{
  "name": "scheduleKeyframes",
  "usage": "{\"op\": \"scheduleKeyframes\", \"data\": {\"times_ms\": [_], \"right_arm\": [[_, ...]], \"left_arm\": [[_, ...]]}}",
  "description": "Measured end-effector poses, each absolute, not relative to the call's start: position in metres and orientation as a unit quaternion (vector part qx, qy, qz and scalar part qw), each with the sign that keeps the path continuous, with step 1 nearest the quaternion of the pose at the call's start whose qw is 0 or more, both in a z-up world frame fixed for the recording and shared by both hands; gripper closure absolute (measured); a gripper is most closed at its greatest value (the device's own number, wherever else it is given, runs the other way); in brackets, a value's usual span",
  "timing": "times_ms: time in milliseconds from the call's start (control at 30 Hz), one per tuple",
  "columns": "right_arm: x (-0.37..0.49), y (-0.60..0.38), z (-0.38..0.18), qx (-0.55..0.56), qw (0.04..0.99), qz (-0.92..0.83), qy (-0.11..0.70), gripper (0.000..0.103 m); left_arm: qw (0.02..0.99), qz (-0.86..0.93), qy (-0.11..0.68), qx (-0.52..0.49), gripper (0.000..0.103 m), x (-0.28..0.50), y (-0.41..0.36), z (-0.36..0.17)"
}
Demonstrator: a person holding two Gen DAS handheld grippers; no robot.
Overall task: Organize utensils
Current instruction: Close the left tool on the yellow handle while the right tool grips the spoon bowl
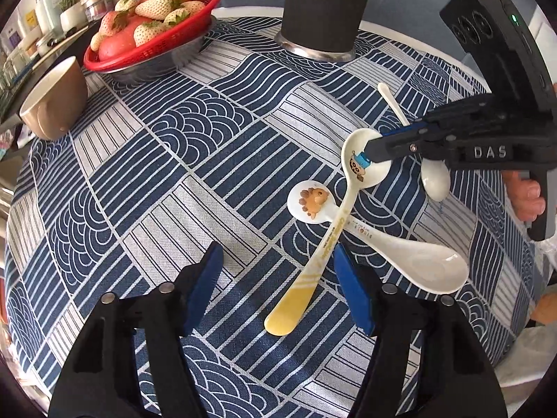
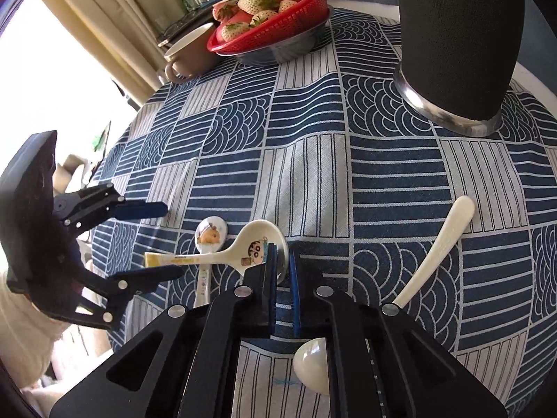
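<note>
Ceramic cartoon spoon (image 1: 362,163) — bowl rim pinched by your right gripper (image 2: 281,264), handle running down toward your left gripper (image 1: 278,271), whose jaws stand part-open astride that yellow-tipped handle without touching — lies crossed over two other spoons on the tablecloth (image 1: 209,174)

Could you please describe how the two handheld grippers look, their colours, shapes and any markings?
Both are black plastic frames with silver round bolts and two long fingers carrying blue pads. The left gripper shows angular cut-out arms. The right gripper carries raised letters "DAS", a pistol-style handle, and a black box on top with a small green light.
</note>
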State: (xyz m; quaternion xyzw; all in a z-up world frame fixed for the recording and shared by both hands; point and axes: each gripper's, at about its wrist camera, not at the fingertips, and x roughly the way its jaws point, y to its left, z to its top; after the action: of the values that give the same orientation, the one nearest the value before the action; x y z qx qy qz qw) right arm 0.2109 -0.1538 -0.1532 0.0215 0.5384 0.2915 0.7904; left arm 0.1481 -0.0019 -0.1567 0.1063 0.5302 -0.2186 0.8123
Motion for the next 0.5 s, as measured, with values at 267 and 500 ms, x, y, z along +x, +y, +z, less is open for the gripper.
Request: {"op": "scheduleKeyframes", "data": {"times_ms": [267, 500], "right_arm": [[0.209, -0.14, -0.124, 0.032, 0.804, 0.312, 0.505, 0.099], [0.208, -0.146, -0.08, 0.01, 0.821, 0.32, 0.473, 0.098]], "left_arm": [[0.792, -0.25, 0.539, 0.143, 0.085, 0.15, -0.008, -0.148], [0.798, -0.247, 0.531, 0.139, 0.086, 0.158, -0.018, -0.113]]}}
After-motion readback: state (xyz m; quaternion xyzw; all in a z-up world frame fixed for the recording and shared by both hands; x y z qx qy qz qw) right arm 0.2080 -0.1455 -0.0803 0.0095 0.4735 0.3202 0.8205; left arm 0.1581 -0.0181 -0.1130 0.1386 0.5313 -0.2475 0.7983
